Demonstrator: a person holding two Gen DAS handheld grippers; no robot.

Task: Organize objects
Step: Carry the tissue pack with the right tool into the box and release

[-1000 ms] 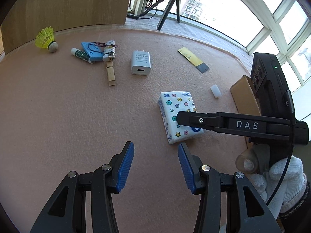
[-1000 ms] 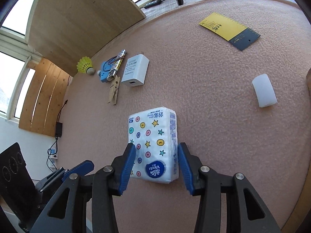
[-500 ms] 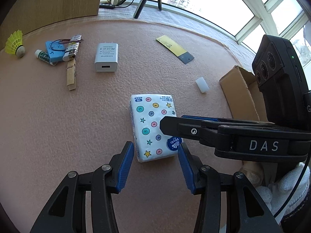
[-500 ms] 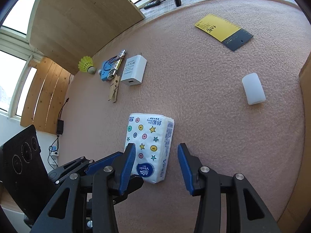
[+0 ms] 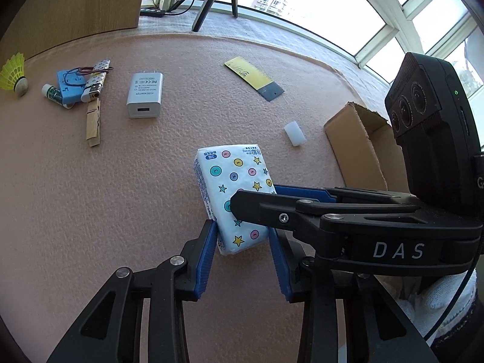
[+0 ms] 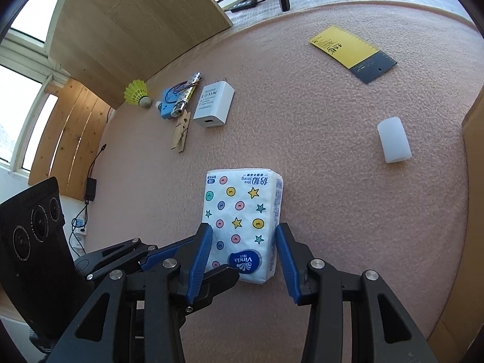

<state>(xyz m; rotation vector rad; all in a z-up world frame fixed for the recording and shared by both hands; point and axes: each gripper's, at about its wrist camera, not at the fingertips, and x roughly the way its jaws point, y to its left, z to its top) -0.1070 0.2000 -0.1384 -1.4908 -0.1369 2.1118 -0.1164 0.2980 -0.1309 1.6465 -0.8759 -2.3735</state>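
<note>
A white tissue pack [image 5: 234,193] printed with coloured dots and stars lies on the pink mat; it also shows in the right wrist view [image 6: 242,220]. My left gripper [image 5: 243,257] is open, its blue pads either side of the pack's near end, touching or nearly so. My right gripper [image 6: 245,257] is open too and straddles the same end of the pack. In the left wrist view the right gripper's black finger [image 5: 302,211] crosses over the pack. A cardboard box [image 5: 363,148] stands open at the right.
On the mat lie a white charger [image 5: 144,95], a wooden clothespin [image 5: 93,122], a blue item with a lighter [image 5: 80,83], a yellow shuttlecock [image 5: 13,74], a yellow-and-grey ruler card [image 5: 254,78] and a small white cylinder [image 5: 294,133]. A tripod stands behind.
Both grippers have closed in on the tissue pack from the near side. Its near end now sits between both pairs of pads. The pack seems turned slightly.
</note>
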